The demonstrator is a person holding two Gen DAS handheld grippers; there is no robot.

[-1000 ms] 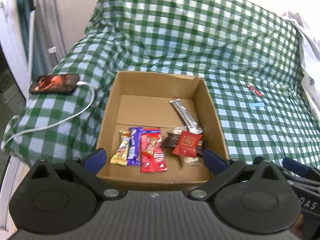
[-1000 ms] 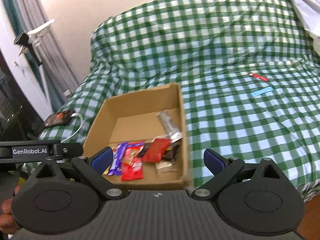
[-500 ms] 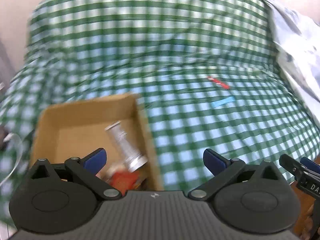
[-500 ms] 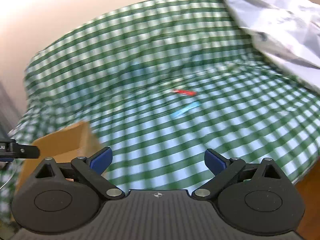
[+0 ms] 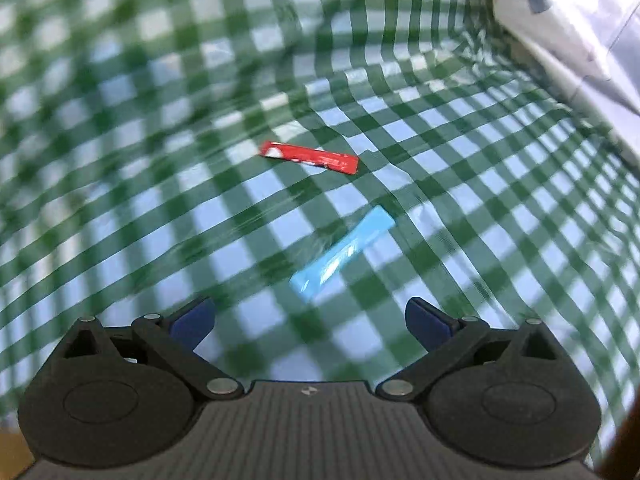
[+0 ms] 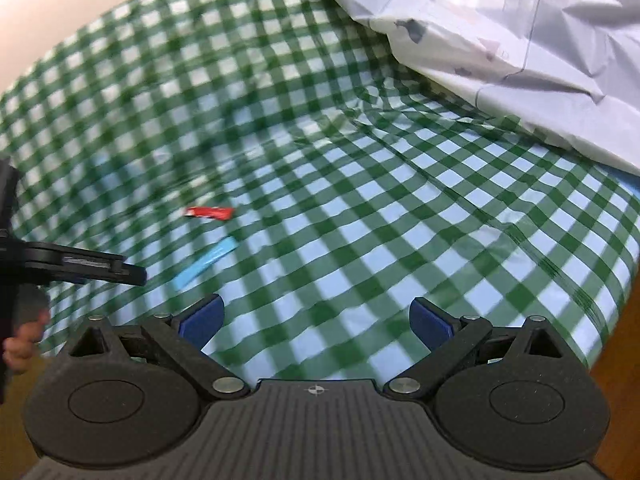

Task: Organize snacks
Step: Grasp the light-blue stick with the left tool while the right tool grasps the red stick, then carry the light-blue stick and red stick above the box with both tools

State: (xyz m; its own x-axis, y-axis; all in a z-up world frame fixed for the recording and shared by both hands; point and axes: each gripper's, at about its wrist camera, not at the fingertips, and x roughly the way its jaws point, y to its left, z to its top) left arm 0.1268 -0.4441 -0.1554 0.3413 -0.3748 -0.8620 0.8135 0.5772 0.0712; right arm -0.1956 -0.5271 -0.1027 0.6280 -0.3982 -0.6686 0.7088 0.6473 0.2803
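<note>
Two thin snack sticks lie loose on the green checked cloth: a red one and, nearer, a light blue one. My left gripper hangs open just short of the blue stick, nothing between its blue pads. The right wrist view shows the same red stick and blue stick to the left of my right gripper, which is open and empty over bare cloth. The left gripper's black body reaches in from that view's left edge. The cardboard box is out of view.
A crumpled white plastic sheet covers the far right of the bed. The cloth drops off at the right edge, with brown floor below. A hand shows at the left border.
Both grippers have swung right and forward, away from the cardboard box with its snacks, which has left both views. The red and blue sticks are now much closer. Both grippers stayed open.
</note>
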